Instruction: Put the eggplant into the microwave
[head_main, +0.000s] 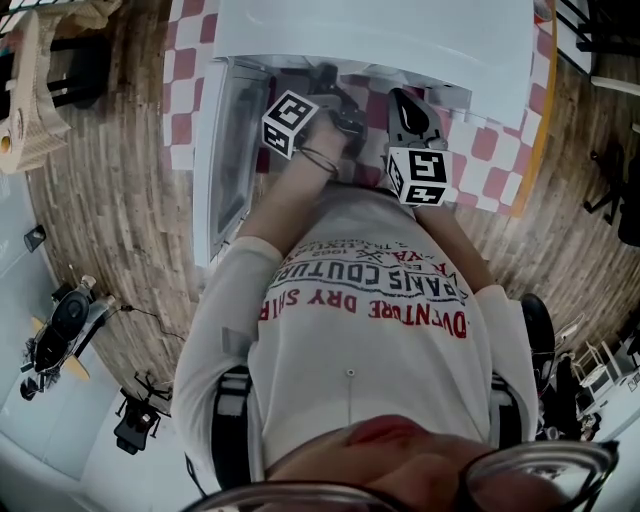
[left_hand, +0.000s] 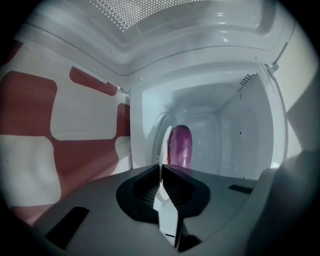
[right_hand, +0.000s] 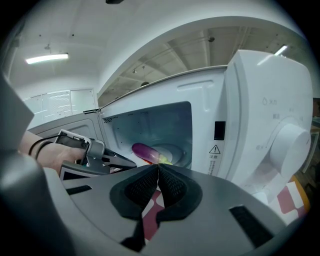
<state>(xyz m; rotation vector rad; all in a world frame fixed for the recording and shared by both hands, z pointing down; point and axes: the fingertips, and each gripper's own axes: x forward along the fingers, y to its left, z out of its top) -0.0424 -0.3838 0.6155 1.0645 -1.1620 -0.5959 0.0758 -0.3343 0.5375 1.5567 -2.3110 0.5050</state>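
Glossy purple eggplant (left_hand: 180, 145) rests inside the white box-shaped microwave (left_hand: 240, 125).
My left tongs (left_hand: 161, 167), pinched empty, sit nearer, eggplant straight ahead, lengthwise away; right tongs (right_hand: 157, 167) likewise closed, empty.

1. In the left gripper view, cannot see the lower end of the eggplant (left_hand: 181, 142): covered by the left gripper (left_hand: 161, 172).
2. In the right gripper view, cannot see its near end: behind the right gripper (right_hand: 158, 167).
3. From the head view, cannot see into the microwave (head_main: 400, 40): roofed by its own top, which is cut off at the upper edge.
4. Cannot read the warning label (right_hand: 214, 152): print too small.
5. Cannot trace the dial panel (right_hand: 285, 135) to its end: cropped at the right.
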